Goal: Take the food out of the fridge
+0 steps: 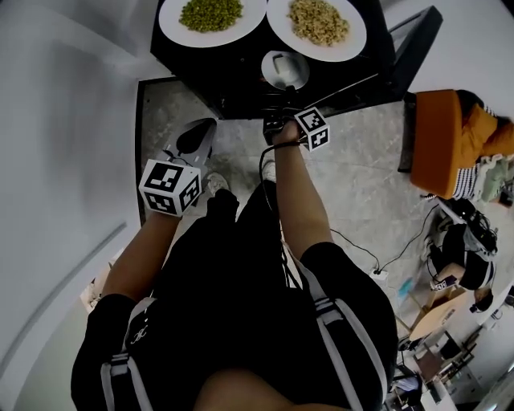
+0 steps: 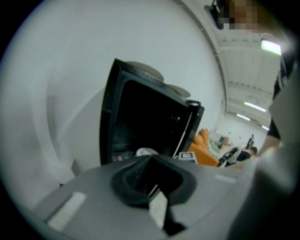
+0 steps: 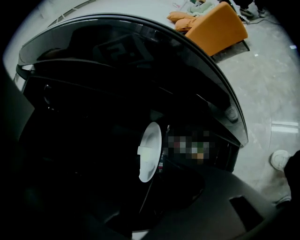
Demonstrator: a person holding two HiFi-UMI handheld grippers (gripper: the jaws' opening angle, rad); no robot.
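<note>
Grey floor (image 1: pixel 353 177) surrounds black fridge (image 1: pixel 233 76) bearing two plates (image 1: pixel 169 22).

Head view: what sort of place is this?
Probably an open workroom or lab, not a home kitchen: a small black fridge stands on a bare grey floor, with an orange armchair nearby and long ceiling strip lights.

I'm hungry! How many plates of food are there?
2, both atop the black fridge: the green-food plate left, the tan-food plate right. More may hide inside.
</note>
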